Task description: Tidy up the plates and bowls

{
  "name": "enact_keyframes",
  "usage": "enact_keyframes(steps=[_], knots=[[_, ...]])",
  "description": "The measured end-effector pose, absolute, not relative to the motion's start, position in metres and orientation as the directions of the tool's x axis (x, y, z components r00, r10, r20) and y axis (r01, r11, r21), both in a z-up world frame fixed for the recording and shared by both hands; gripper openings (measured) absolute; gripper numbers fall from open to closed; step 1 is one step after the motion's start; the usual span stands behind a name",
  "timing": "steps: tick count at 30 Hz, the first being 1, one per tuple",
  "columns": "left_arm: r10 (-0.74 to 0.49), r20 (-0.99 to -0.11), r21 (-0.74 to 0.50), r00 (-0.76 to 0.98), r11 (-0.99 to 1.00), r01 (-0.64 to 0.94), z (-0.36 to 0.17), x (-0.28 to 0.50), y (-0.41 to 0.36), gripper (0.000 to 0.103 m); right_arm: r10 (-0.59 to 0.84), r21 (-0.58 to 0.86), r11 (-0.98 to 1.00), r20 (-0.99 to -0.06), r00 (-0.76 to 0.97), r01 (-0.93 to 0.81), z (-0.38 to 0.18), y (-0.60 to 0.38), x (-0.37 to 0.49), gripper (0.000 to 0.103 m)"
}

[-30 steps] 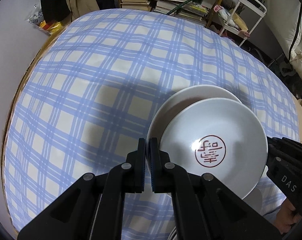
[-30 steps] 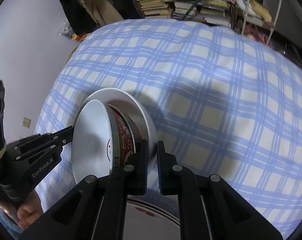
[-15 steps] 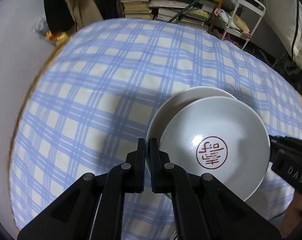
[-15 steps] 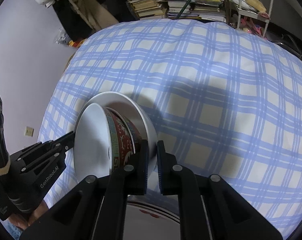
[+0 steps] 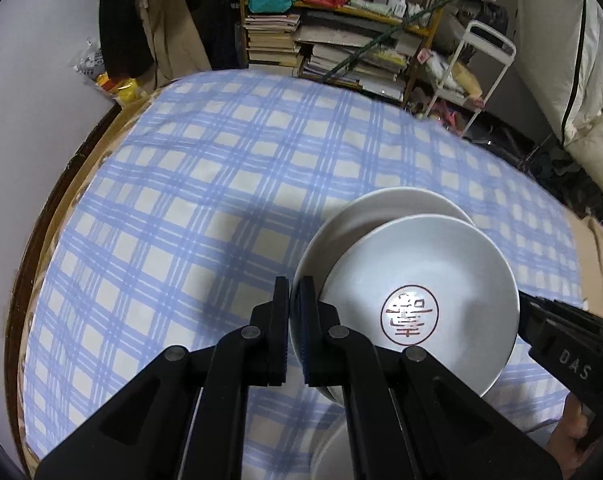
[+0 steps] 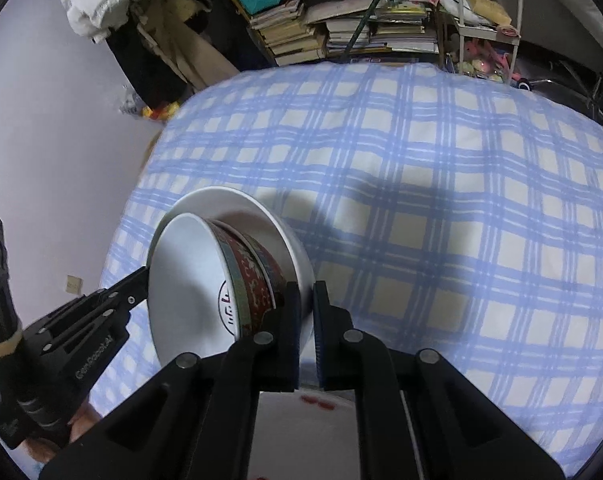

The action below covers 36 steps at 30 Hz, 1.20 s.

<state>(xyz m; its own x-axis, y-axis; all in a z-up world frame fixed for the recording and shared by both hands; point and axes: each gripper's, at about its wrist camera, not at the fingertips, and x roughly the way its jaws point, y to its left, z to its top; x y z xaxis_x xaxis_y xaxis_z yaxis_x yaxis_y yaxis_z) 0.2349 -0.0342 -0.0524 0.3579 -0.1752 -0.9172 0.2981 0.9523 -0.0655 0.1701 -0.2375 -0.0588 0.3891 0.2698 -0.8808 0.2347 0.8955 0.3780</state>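
Stack: patterned bowl nested on white plate, tilted, mouth toward left gripper; left and right gripper fingers clamped on opposite plate rims, above checked worktop

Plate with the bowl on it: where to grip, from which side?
Pinch the thin bare rim of the plate at opposite edges, one gripper from each side: the bowl fills its middle, leaving only the rim free. The left gripper and right gripper both clamp there.
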Motion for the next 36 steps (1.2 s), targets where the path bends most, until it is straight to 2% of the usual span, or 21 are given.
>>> enact_keyframes(steps=[7, 8, 9, 10, 11, 12, 14, 16, 17, 20, 23, 27, 33, 36], knots=[[-0.219, -0.927, -0.128, 0.306, 0.948, 0.291, -0.034, 0.202, -0.029, 0.004, 0.246, 0.382, 0.892, -0.859, 0.448, 0.242, -0.011, -0.239, 0.138, 0.011], [-0.243, -0.929, -0.158, 0.281, 0.943, 0.292, -0.034, 0.195, -0.028, 0.001, 0.239, 0.382, 0.890, -0.855, 0.460, 0.248, -0.004, -0.240, 0.131, 0.011], [-0.276, -0.932, -0.201, 0.233, 0.932, 0.301, -0.039, 0.187, -0.029, 0.004, 0.273, 0.417, 0.881, -0.835, 0.479, 0.225, 0.002, -0.241, 0.127, 0.003], [-0.340, -0.922, -0.269, 0.186, 0.907, 0.324, -0.041, 0.177, -0.034, 0.009, 0.292, 0.433, 0.878, -0.823, 0.488, 0.206, 0.006, -0.237, 0.124, 0.002], [-0.351, -0.921, -0.279, 0.167, 0.895, 0.347, -0.043, 0.170, -0.041, 0.010, 0.384, 0.506, 0.847, -0.794, 0.471, 0.163, 0.005, -0.229, 0.125, 0.001], [-0.293, -0.939, -0.218, 0.178, 0.910, 0.353, -0.046, 0.162, -0.051, 0.009, 0.384, 0.474, 0.871, -0.822, 0.419, 0.132, -0.003, -0.210, 0.128, 0.001], [-0.188, -0.963, -0.118, 0.192, 0.938, 0.326, -0.057, 0.155, -0.056, 0.008, 0.288, 0.382, 0.911, -0.860, 0.420, 0.157, -0.025, -0.200, 0.131, 0.001], [-0.140, -0.966, -0.074, 0.216, 0.955, 0.287, -0.061, 0.154, -0.051, 0.006, 0.311, 0.444, 0.868, -0.836, 0.452, 0.224, -0.043, -0.224, 0.128, 0.001], [-0.115, -0.964, -0.045, 0.238, 0.958, 0.282, -0.061, 0.153, -0.049, 0.006, 0.266, 0.406, 0.874, -0.859, 0.438, 0.266, -0.055, -0.242, 0.129, 0.001], [-0.148, -0.964, -0.089, 0.221, 0.962, 0.257, -0.067, 0.157, -0.044, 0.006, 0.213, 0.360, 0.875, -0.886, 0.411, 0.324, -0.073, -0.275, 0.119, 0.001], [-0.120, -0.969, -0.062, 0.214, 0.964, 0.260, -0.079, 0.164, -0.048, 0.006, 0.199, 0.350, 0.879, -0.886, 0.418, 0.323, -0.076, -0.287, 0.110, 0.001], [-0.135, -0.973, -0.089, 0.190, 0.969, 0.232, -0.092, 0.169, -0.043, 0.006, 0.223, 0.375, 0.871, -0.877, 0.425, 0.318, -0.078, -0.296, 0.117, 0.001], [-0.101, -0.966, -0.052, 0.239, 0.977, 0.205, -0.089, 0.175, -0.033, 0.007, 0.294, 0.454, 0.834, -0.847, 0.442, 0.314, -0.090, -0.307, 0.103, 0.002], [-0.146, -0.955, -0.096, 0.256, 0.975, 0.198, -0.079, 0.184, -0.030, 0.008, 0.312, 0.465, 0.825, -0.849, 0.426, 0.322, -0.096, -0.306, 0.106, 0.012]])
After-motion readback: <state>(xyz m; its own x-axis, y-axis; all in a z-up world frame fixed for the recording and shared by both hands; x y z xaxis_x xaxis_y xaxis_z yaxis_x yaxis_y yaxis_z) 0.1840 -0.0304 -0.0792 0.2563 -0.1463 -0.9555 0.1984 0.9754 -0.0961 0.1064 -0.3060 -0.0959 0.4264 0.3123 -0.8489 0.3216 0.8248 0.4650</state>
